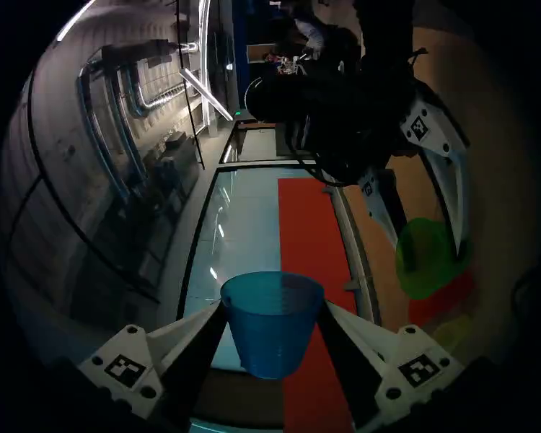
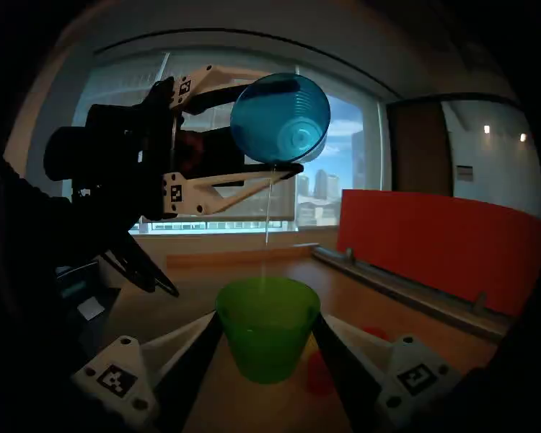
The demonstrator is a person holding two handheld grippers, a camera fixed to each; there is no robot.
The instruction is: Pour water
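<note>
My left gripper (image 1: pixel 272 310) is shut on a translucent blue cup (image 1: pixel 270 332), both fingers pressing its sides. In the right gripper view that blue cup (image 2: pixel 280 117) lies tipped on its side, mouth toward the camera, held high by the left gripper (image 2: pixel 278 123). A thin stream of water (image 2: pixel 268 209) falls from its rim into a green cup (image 2: pixel 268 335) directly below. My right gripper (image 2: pixel 267 317) is shut on this upright green cup. The left gripper view shows the green cup (image 1: pixel 425 256) at the right, between the right gripper's white fingers (image 1: pixel 451 173).
A wooden table (image 2: pixel 198 289) lies below the cups, with small red items (image 2: pixel 317 372) beside the green cup. A red panel (image 2: pixel 443 245) stands at the right and large windows (image 2: pixel 328 180) behind. A dark sleeve (image 2: pixel 25 245) fills the left side.
</note>
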